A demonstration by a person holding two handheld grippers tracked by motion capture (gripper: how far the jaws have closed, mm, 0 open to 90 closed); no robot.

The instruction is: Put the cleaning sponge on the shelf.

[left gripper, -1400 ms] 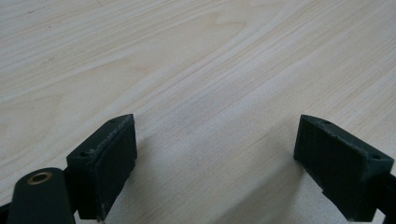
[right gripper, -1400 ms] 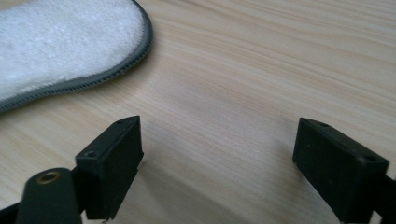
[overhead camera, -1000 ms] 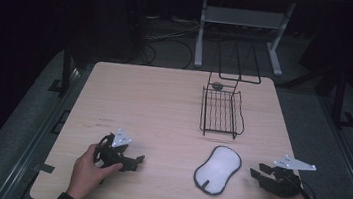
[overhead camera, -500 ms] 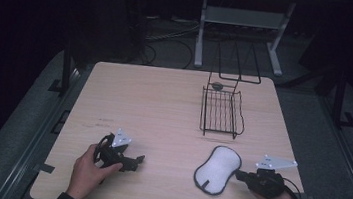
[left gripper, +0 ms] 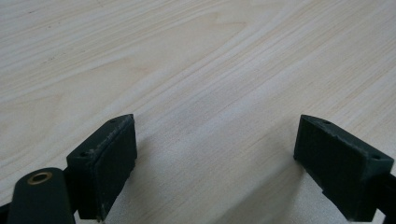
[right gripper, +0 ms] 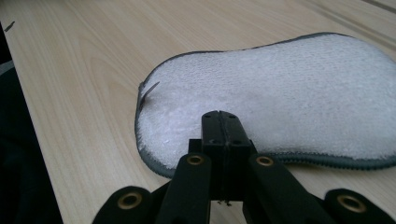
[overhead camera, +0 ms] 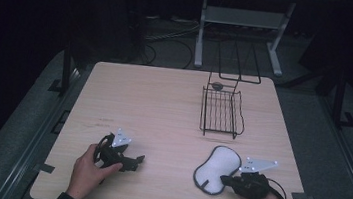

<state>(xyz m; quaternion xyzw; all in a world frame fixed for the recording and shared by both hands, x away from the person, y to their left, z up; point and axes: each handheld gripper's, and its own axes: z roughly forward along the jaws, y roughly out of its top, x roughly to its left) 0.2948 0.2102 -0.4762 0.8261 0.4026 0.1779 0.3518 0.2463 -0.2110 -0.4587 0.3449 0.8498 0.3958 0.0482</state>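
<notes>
Right tool point(overhead camera: 226, 179) moved onto white pad point(overhead camera: 216, 167), jaws closed

The small dark object point(overhead camera: 217, 86) at the wire rack's point(overhead camera: 222, 112) far end is too small to be identified. The white pad point(right gripper: 280, 98) is cut off at the right edge in the right gripper view, and its near edge is partly hidden behind the closed jaws.

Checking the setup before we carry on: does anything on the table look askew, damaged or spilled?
Nothing stands out. The white pad lies flat and whole on the table, the wire rack stands upright, and no spill shows. The right gripper is shut at the pad's edge.
</notes>
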